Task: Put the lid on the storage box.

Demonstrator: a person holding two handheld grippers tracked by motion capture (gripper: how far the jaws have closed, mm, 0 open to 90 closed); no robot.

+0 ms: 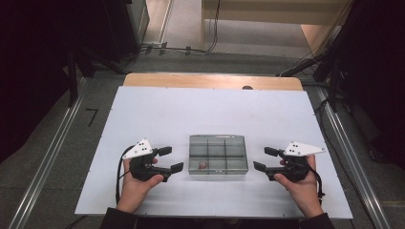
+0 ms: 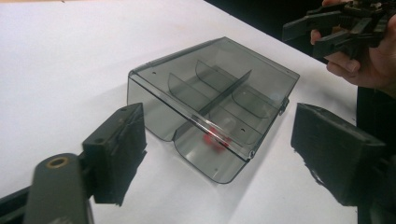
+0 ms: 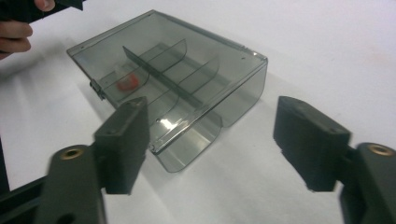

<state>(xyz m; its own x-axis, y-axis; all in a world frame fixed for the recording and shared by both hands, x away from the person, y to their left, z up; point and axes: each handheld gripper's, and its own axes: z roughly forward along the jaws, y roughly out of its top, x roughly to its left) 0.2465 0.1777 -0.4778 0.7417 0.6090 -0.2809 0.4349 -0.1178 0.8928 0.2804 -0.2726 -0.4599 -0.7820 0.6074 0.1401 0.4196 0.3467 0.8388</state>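
**Box flanked by two open grippers**

Smoky clear compartment box [image 1: 218, 154] is seen at centre of the high view, lid shut, on the white table [image 1: 157, 114]. Left gripper [image 1: 170, 159] is held just left of the box, right gripper [image 1: 262, 159] just right of it; neither is touching it. Both sets of jaws are spread wide, nothing between them.

In the left gripper view the box [image 2: 210, 100] sits mid-frame, beyond the jaws, w/ the right gripper [image 2: 314, 35] at upper right. Dividers split it into six cells. A small red item [image 2: 215, 139] is seen in one corner cell: lower left of the box in the high view [image 1: 202, 165]; exact nature can't be told. Other cells look empty.
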